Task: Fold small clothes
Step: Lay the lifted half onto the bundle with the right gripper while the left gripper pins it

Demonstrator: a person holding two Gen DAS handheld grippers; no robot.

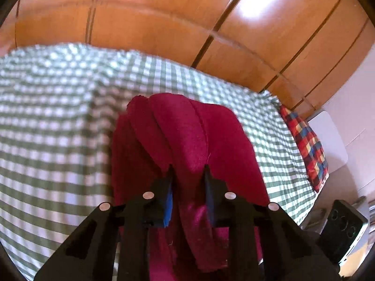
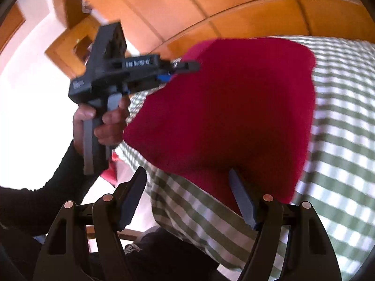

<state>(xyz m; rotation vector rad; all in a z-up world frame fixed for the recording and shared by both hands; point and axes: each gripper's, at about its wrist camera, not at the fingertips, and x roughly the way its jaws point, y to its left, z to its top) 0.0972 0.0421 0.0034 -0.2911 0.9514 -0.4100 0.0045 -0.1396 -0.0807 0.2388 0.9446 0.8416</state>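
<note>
A crimson cloth hangs in folds from my left gripper, which is shut on a bunch of it above the green checked bed. In the right wrist view the same cloth is spread wide over the bed, and the left gripper pinches its far left corner. My right gripper is open, its jaws wide apart. Its right finger lies against the cloth's near edge. Its left finger is off the bed's edge.
A wooden wardrobe stands behind the bed. A multicoloured checked pillow lies at the bed's right end. A dark device sits low at the right. The person's hand holds the left gripper's handle.
</note>
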